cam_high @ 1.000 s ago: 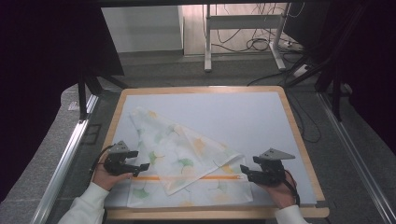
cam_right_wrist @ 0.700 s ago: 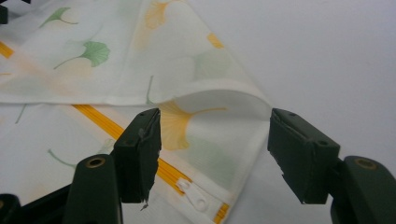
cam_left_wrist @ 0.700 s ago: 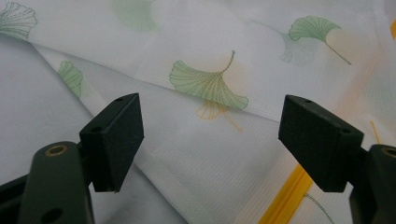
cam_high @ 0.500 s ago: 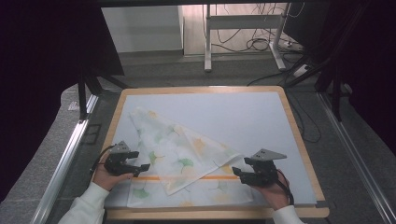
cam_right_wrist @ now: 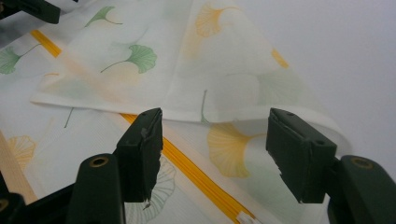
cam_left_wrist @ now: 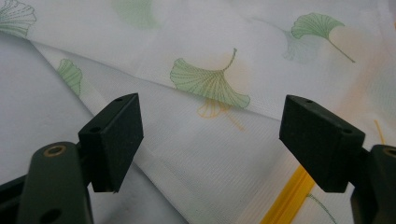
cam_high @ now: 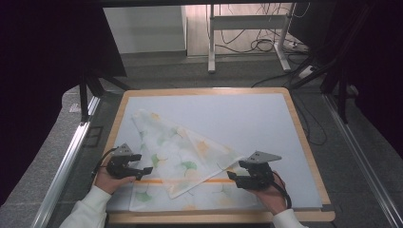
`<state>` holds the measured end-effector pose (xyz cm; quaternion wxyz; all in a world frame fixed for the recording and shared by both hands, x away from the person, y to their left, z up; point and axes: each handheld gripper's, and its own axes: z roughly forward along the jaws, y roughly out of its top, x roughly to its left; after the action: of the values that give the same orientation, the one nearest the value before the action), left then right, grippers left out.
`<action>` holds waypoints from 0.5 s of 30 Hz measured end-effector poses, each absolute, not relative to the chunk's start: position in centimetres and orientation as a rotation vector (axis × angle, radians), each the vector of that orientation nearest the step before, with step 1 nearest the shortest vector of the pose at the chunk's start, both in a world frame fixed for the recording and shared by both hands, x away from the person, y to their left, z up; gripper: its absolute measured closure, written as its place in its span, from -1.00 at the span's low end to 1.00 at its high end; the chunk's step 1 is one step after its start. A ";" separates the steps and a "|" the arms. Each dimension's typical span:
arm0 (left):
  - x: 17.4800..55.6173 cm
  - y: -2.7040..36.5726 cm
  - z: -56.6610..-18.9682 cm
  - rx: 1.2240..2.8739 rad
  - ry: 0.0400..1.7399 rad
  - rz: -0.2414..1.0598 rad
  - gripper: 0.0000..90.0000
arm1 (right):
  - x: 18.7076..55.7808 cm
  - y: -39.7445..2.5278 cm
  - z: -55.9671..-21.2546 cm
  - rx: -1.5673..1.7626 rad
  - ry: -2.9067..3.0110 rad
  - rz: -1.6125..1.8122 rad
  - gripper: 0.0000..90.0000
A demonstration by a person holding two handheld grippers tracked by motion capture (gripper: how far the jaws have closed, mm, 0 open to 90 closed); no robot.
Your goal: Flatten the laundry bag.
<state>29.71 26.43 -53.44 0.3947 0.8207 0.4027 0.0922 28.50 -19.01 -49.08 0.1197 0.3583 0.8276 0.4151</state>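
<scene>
Thin white cloth (cam_high: 183,154) printed with ginkgo leaves lies folded on the desk (cam_high: 266,118), limp and light, best pinched at its near folded corners, where the left claw (cam_high: 142,171) and right claw (cam_high: 231,176) both gape apart.

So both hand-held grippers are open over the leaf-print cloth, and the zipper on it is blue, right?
Not quite: the zipper is orange-yellow, as the right gripper view shows. Both the left hand-held gripper and the right hand-held gripper are open over the leaf-print cloth.
</scene>
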 end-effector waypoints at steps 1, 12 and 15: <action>29.7 26.4 -53.4 2.081 1.022 0.234 -0.52 | 28.5 -18.8 -49.1 1.038 2.424 1.213 -0.19; 29.7 26.5 -53.4 2.078 1.022 0.235 -0.53 | 28.7 -16.6 -48.9 0.993 2.468 1.216 -0.18; 29.7 26.5 -53.4 2.078 1.022 0.236 -0.53 | 28.7 -16.2 -48.9 0.979 2.479 1.214 -0.18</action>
<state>29.66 26.46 -53.41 0.3960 0.8198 0.4031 0.0931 28.74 -16.22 -48.87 0.1063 0.3323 0.8417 0.4121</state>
